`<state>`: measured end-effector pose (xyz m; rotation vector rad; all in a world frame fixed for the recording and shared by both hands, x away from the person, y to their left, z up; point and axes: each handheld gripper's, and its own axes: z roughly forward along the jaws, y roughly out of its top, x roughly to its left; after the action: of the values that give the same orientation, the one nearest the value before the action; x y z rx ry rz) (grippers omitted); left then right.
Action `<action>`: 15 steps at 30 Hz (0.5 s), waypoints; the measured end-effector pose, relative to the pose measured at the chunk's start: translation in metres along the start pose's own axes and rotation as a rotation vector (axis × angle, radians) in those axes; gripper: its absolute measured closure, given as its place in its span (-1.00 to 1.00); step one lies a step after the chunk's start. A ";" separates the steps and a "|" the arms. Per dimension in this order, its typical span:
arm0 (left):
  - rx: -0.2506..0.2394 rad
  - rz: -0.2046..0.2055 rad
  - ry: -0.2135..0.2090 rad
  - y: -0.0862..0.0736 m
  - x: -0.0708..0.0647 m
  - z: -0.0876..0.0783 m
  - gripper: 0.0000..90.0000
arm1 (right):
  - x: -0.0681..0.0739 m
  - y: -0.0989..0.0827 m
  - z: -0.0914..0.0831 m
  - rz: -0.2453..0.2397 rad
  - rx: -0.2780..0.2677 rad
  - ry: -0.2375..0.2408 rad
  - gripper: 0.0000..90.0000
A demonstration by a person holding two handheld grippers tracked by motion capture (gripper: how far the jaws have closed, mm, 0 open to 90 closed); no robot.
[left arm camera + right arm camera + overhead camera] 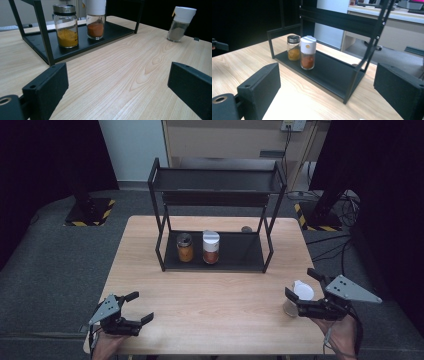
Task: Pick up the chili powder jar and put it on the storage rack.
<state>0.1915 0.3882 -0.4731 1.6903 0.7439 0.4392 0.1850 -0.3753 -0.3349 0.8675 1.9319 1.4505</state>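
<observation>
- Left gripper point(138, 308): jaws spread wide over bare tabletop at the near left corner, grasping nothing.
- Right gripper point(302, 284): jaws likewise spread wide, at the near right edge; in the high view they flank a white-capped shaker point(299, 297) holding grey powder, and contact cannot be confirmed.
- Containers, three in all: a glass jar point(185, 247) with a metal lid and yellow-orange powder; beside it a taller glass shaker point(210, 247) with a white cap and red-orange powder; and the grey-powder shaker, well apart.
- Rack point(216, 181): one, black metal, two flat shelves; the jar and the red-orange shaker stand on its lower shelf.
- Table point(220, 295): one, rectangular, pale wood grain.
</observation>
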 end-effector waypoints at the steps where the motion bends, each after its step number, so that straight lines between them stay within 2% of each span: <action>1: 0.000 0.000 0.000 0.000 0.000 0.000 -0.95 | 0.000 -0.002 -0.003 0.004 0.000 -0.006 -0.84; 15: 0.000 0.001 -0.001 0.000 0.000 0.000 -0.95 | 0.003 -0.025 -0.026 0.044 0.020 -0.077 -0.85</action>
<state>0.1912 0.3881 -0.4729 1.6909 0.7421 0.4393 0.1591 -0.3936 -0.3530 0.9656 1.8846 1.4045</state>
